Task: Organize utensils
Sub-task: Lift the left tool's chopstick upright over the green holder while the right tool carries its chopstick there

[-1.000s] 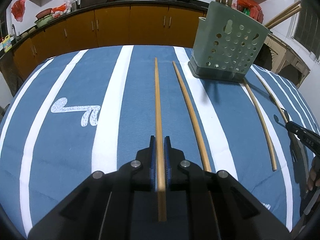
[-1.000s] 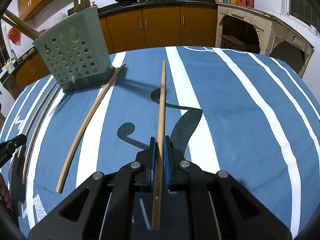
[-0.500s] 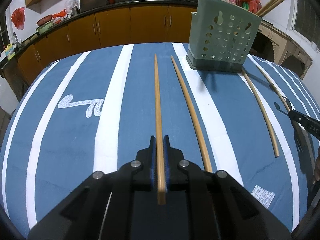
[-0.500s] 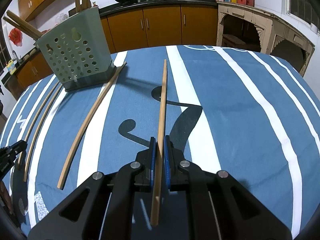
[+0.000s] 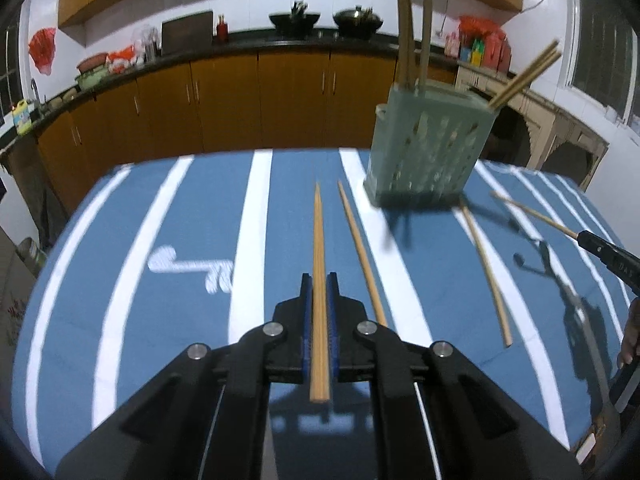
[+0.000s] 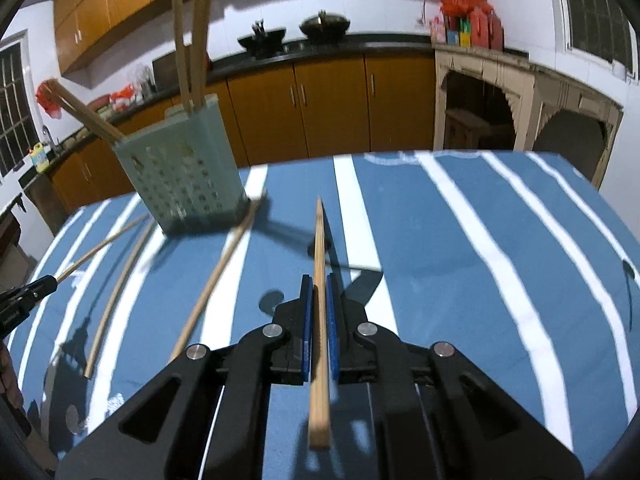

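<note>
Black left gripper, black right gripper, blue-lined jaws, silver screws

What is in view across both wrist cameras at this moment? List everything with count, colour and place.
held chopsticks: two, tan wood, one clamped in each gripper, pointing forward
loose chopsticks: two, tan, lying on the cloth either side of the holder
utensil holder: one, pale green, perforated, far side of the table, chopsticks standing in it
tablecloth: one, blue with white stripes, covers the table
cabinets: orange-brown, along the back wall
woks: two, dark, on the counter
left gripper: black with blue pads, shut on a chopstick
right gripper: same, shut on a chopstick
</note>
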`<state>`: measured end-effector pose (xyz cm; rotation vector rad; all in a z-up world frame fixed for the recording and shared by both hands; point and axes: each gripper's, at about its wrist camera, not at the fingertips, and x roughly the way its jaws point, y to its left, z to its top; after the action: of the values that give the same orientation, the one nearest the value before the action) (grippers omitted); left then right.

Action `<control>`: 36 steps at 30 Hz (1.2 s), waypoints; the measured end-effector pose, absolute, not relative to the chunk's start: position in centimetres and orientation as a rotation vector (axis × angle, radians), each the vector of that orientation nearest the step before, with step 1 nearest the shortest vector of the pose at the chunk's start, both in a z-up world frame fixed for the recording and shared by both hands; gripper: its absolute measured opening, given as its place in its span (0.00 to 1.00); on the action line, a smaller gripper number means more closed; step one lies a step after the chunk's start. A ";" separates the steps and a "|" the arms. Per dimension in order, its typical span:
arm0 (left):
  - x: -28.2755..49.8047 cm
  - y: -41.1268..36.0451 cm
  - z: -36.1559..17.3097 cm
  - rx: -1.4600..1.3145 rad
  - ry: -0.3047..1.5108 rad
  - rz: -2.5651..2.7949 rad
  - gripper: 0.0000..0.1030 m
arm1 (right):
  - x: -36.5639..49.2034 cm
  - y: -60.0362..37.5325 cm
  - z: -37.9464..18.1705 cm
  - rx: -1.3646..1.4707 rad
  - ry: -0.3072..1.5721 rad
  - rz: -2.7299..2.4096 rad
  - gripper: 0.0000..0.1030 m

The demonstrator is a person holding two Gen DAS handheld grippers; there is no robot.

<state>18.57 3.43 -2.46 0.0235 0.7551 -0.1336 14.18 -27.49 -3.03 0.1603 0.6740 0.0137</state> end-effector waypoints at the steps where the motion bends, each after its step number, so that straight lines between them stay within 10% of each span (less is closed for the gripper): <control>1: 18.4 3.5 -1.9 0.021 0.740 -0.137 0.08 | 14.1 -27.6 -2.6 0.162 0.659 0.013 0.07; 36: 17.2 3.5 8.0 -0.045 0.452 -0.189 0.07 | 13.4 -27.6 6.0 0.197 0.414 0.085 0.07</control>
<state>17.21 3.51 7.97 -0.0446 0.4524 -0.1893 13.38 -27.58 6.03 0.1970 0.4136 0.0853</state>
